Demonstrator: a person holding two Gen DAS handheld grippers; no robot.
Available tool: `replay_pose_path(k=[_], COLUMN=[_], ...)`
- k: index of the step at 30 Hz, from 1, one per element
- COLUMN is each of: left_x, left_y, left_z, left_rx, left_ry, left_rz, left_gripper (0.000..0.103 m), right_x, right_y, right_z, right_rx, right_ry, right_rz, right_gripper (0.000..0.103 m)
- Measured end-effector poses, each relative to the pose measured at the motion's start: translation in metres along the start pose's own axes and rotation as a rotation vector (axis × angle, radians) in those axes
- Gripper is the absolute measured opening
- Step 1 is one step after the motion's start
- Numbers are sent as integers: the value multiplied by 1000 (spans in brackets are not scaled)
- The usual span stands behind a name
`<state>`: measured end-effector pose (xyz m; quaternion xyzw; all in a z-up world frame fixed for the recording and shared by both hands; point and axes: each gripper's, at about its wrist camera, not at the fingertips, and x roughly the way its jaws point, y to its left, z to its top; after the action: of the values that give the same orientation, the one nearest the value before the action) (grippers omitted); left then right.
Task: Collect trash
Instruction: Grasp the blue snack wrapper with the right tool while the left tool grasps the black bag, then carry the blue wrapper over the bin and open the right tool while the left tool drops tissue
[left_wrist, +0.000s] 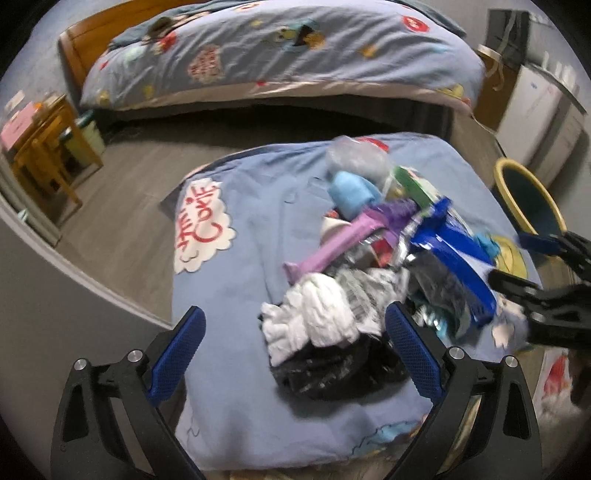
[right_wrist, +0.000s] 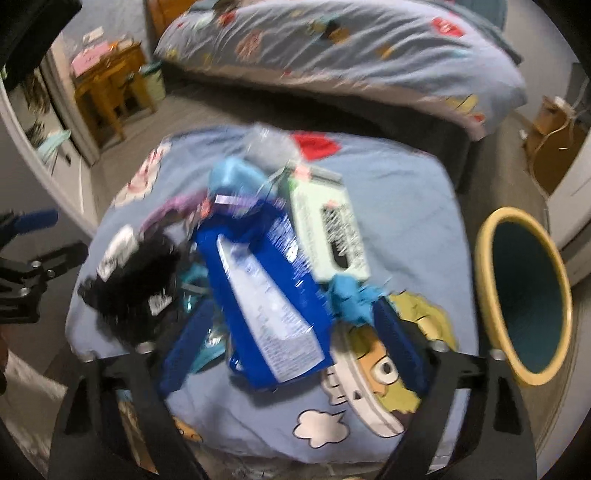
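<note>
Trash lies heaped on a blue cartoon-print cover (left_wrist: 229, 295) spread over a low square surface, toward the cover's right half in the left wrist view. Biggest in the heap is a blue snack bag (right_wrist: 266, 291) with a white panel of print, lying lengthwise and crumpled at its ends. Beside it sit a pale green carton (right_wrist: 328, 229), a purple wrapper (left_wrist: 332, 243), a light blue cup-like piece (left_wrist: 349, 194), a clear plastic bag (left_wrist: 351, 155), white crumpled paper (left_wrist: 321, 314) and a black plastic bag (left_wrist: 332, 369); smaller scraps under them are too blurred to name.

Spread wide, the left gripper (left_wrist: 295, 354) has its blue pads on either side of the white paper and black bag, with no sign of touching either. The right gripper (right_wrist: 291, 347) has its jaws apart around the near end of the blue bag; the picture is smeared, so contact with the bag cannot be judged, though the pads seem clear of it.

A yellow-rimmed bin (right_wrist: 524, 295) with a dark teal inside stands on the floor just beside the cover's right edge. Behind the heap runs a bed (left_wrist: 288, 55) with a matching duvet, and a wooden side table (left_wrist: 48, 147) stands far left.
</note>
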<state>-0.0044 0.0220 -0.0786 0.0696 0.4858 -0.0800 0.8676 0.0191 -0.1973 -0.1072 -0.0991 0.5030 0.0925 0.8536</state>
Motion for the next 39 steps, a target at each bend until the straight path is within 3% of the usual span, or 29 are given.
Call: replay_pose_path(k=[3, 6, 9, 13, 16, 18, 21, 23, 28, 33, 39], left_x=[0, 4, 12, 10, 6, 12, 25, 30, 18, -40, -112], left_y=[-10, -21, -26, -39, -51, -57, -64, -69, -72, -63, -54], left_z=[-4, -4, -5, -6, -3, 0, 5, 7, 16, 36, 80], left_rx=[25, 64, 82, 128, 175, 193, 216, 242, 258, 167, 97], left_ry=[13, 34, 64, 52, 15, 24, 37, 35, -29, -161, -256], left_rz=[-28, -52, -61, -79, -99, -100, -90, -81, -91, -167, -286], left_gripper=[95, 81, 71, 58, 56, 50, 37, 18, 16, 16, 16], right_x=[13, 18, 22, 13, 2, -4, -12, -19, -41, -77, -140], right_y=[9, 14, 18, 13, 8, 3, -4, -12, -33, -42, -61], right_z=[1, 5, 7, 8, 11, 15, 17, 19, 21, 24, 33], right_rx=[-24, -46, -58, -19, 12, 36, 73, 106, 213, 268, 261], right_ry=[23, 44, 28, 4, -27, -44, -65, -82, -120, -184, -277], right_rz=[29, 29, 26, 59, 83, 98, 111, 117, 130, 122, 82], right_gripper=[60, 46, 25, 15, 12, 11, 11, 11, 10, 10, 10])
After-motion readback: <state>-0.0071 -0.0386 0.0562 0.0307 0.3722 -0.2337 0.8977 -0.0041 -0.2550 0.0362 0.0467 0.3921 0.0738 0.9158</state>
